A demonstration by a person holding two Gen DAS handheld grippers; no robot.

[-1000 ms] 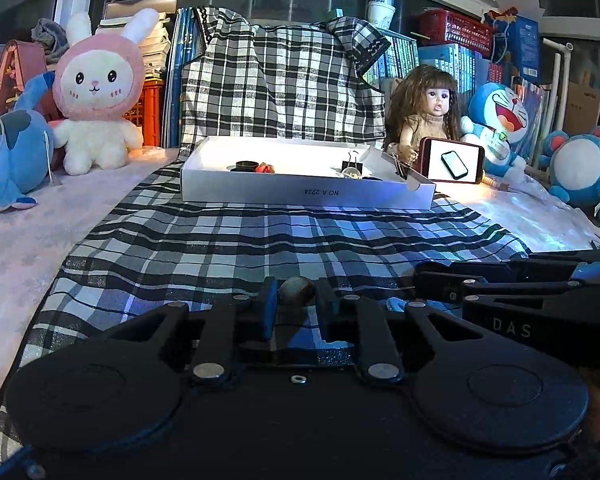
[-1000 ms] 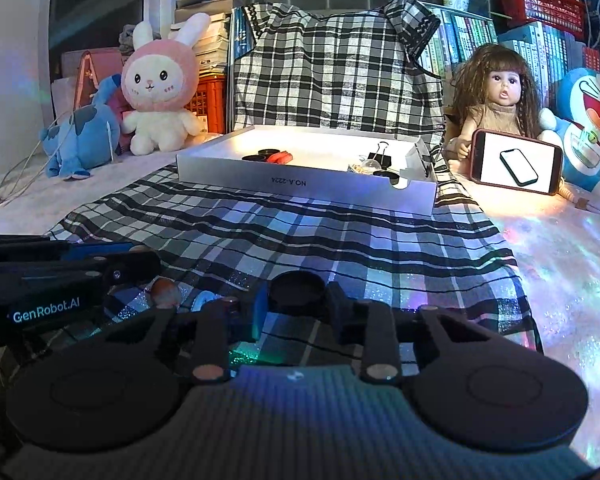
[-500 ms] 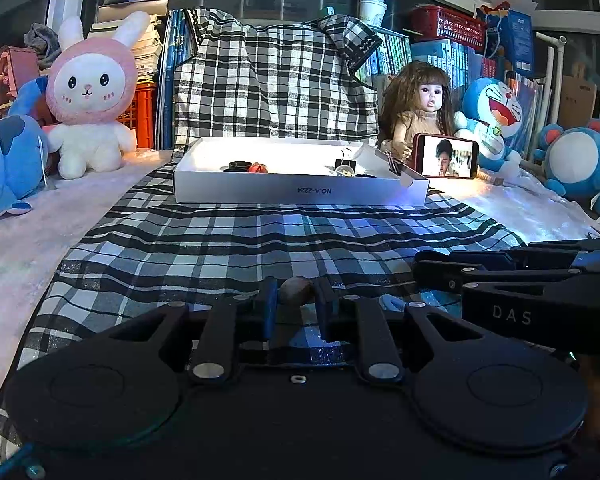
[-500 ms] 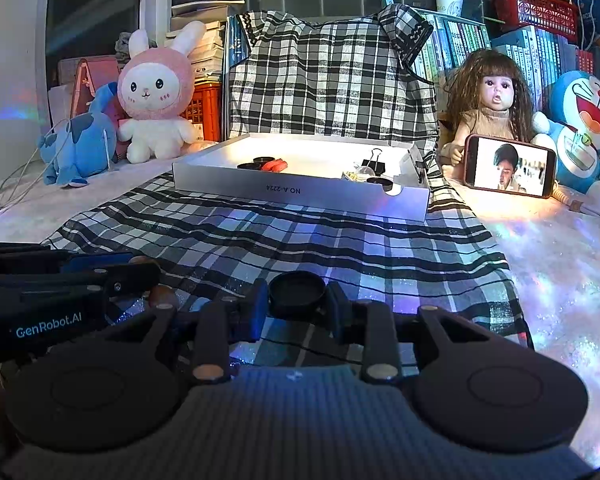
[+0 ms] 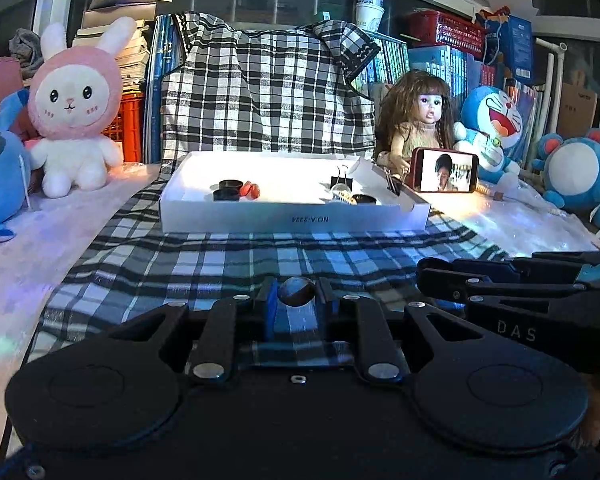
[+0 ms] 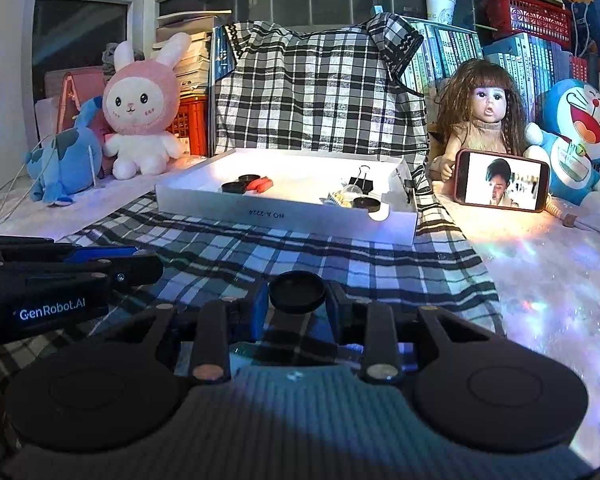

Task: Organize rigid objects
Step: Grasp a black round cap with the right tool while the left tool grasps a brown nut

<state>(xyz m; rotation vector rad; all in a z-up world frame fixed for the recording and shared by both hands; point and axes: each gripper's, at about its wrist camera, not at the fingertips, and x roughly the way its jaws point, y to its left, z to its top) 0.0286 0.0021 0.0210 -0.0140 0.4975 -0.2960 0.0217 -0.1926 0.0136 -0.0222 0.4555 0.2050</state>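
Two wrist views of a desk covered by a checked cloth [image 5: 228, 264], with a shallow white box [image 5: 296, 220] taken as landmark.

Hidden or unclear: the lower half of each view is filled by the black body of the tool itself, so the cloth directly beneath cannot be seen. The near wall of the box hides the bases of the things inside. A pale cluster [image 6: 341, 198] at the right end of the box is too small to identify. The printed label on the box front reads upside down.

Contents of the box: toward its left end, two black caps [image 5: 227, 190] with a red piece [image 5: 250, 190] touching them; toward its right end, a black binder clip [image 5: 341, 180] standing upright, the pale cluster, and another black cap [image 6: 366, 203]. A second clip [image 5: 391, 184] grips the right wall.

Left tongs [image 5: 296, 300]: narrow, closed on a small brown ball [image 5: 296, 290], held above the cloth in front of the box.

Right tongs [image 6: 298, 300]: somewhat wider, closed on a black round cap [image 6: 297, 290], also in front of the box. Each tool appears at the edge of the other's view, side by side.

Beyond the box: a pink rabbit toy [image 5: 76, 112] to its left, a doll [image 5: 417, 120] and a propped phone [image 5: 445, 170] with a lit screen to its right.
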